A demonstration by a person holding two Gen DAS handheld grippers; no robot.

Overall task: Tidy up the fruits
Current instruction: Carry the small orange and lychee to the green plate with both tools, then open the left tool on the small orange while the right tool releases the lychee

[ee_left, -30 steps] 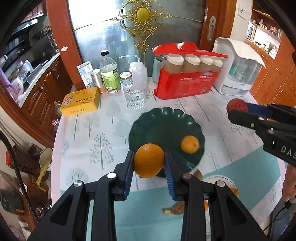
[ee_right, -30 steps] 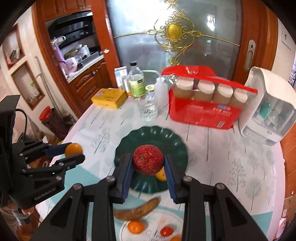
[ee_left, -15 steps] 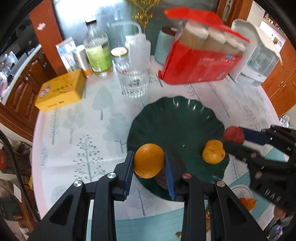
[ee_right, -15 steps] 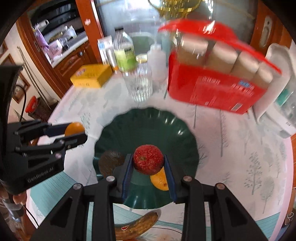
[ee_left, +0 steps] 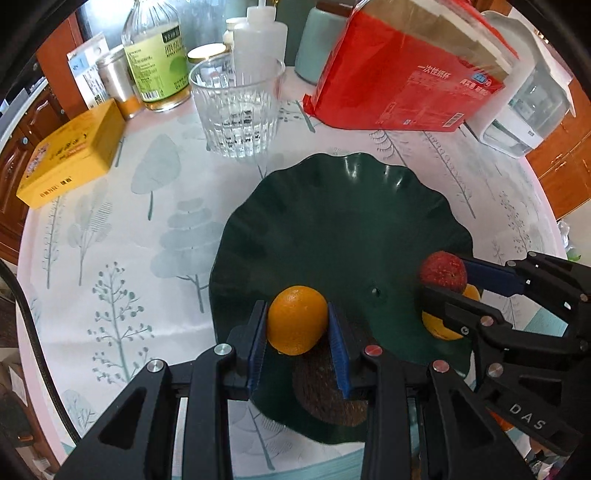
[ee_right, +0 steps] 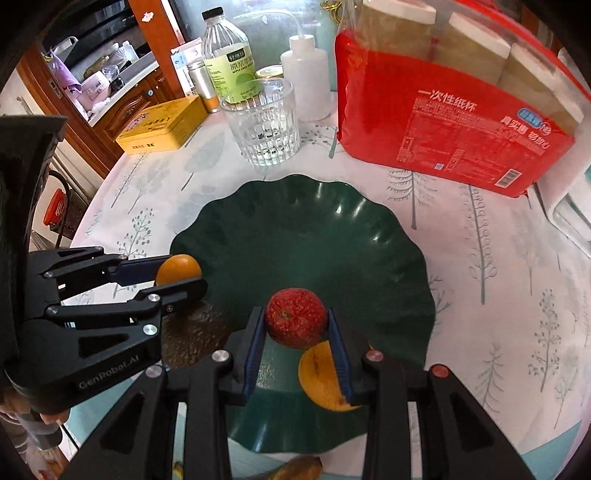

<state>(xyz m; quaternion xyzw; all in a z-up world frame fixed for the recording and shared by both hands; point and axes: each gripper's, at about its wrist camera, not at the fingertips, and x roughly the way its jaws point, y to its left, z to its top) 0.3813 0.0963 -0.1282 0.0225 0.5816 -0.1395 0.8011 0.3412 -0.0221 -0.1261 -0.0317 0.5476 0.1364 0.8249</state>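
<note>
My left gripper (ee_left: 297, 325) is shut on an orange (ee_left: 297, 319) and holds it low over the near left part of a dark green scalloped plate (ee_left: 343, 221). It also shows in the right wrist view (ee_right: 180, 274). My right gripper (ee_right: 296, 324) is shut on a red wrinkled fruit (ee_right: 296, 318) over the plate's (ee_right: 314, 236) near right part. A small orange fruit (ee_right: 321, 380) lies on the plate just under it. A brown fruit (ee_left: 325, 384) lies on the plate under my left gripper, mostly hidden.
Beyond the plate stand a ribbed glass (ee_left: 238, 107), a red pack of paper cups (ee_left: 402, 85), a green-labelled bottle (ee_left: 157, 55), a white squeeze bottle (ee_left: 258, 33) and a yellow box (ee_left: 70, 155). A white appliance (ee_left: 524, 110) sits far right. A banana (ee_right: 295, 470) lies near the front edge.
Both grippers have moved forward and down toward the plate, each still holding its fruit. The plate and the things behind it now look much larger and closer.
</note>
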